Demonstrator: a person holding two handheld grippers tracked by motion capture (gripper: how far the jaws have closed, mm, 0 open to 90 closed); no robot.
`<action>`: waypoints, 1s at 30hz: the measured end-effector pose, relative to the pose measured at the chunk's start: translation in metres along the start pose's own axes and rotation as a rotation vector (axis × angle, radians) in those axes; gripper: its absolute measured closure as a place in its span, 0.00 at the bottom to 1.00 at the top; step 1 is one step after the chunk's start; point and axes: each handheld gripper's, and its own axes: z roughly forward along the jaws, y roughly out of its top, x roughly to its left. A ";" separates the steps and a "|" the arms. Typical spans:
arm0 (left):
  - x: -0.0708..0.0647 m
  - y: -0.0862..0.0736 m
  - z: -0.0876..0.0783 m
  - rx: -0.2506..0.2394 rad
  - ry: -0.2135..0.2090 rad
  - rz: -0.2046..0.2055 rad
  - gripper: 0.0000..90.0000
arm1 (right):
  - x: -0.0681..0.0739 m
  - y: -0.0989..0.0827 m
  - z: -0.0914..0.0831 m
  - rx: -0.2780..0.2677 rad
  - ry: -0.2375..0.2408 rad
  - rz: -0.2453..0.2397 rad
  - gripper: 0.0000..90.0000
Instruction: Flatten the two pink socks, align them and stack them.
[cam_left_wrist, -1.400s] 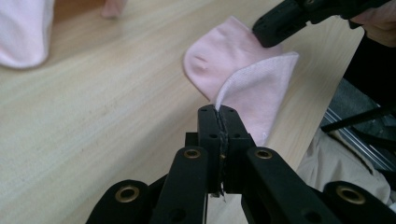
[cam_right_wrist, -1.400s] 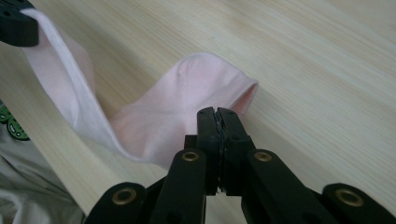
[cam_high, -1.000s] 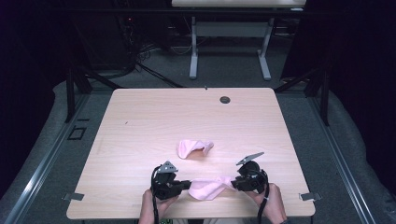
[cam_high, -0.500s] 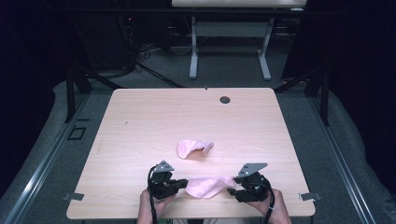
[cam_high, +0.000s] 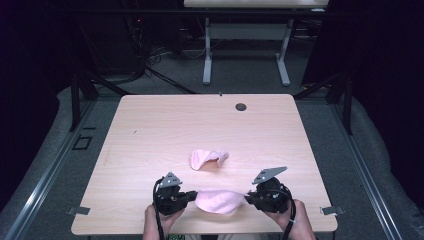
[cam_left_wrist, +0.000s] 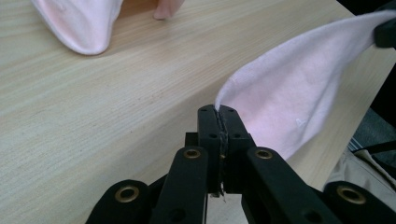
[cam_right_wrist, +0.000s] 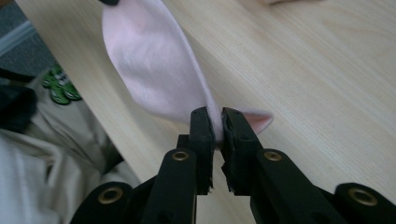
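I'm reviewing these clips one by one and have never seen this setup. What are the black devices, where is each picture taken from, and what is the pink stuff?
No robot here: a person at the near edge of a wooden table holds a hand-operated gripper in each hand. The high view looks down from above the person's side; the left gripper and right gripper show near the bottom. The other two pictures come from cameras riding on each gripper, looking along its black jaws.

Two pink socks are in play. One pink sock lies loose farther up the table. The held sock is stretched between the grippers, lifted off the wood. The left gripper view shows its jaws pinched on one end; the right gripper's jaws have just been closing, and now pinch the other end.
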 end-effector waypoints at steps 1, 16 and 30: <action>-0.001 0.001 0.000 0.004 -0.006 -0.005 0.99 | 0.000 0.004 -0.004 0.014 0.026 0.025 0.91; 0.024 -0.010 0.014 0.071 0.082 -0.078 0.88 | -0.037 0.010 0.061 0.038 -0.034 0.090 0.59; 0.027 -0.009 0.022 0.127 0.070 -0.066 0.99 | -0.029 0.004 0.091 0.055 -0.066 0.028 0.92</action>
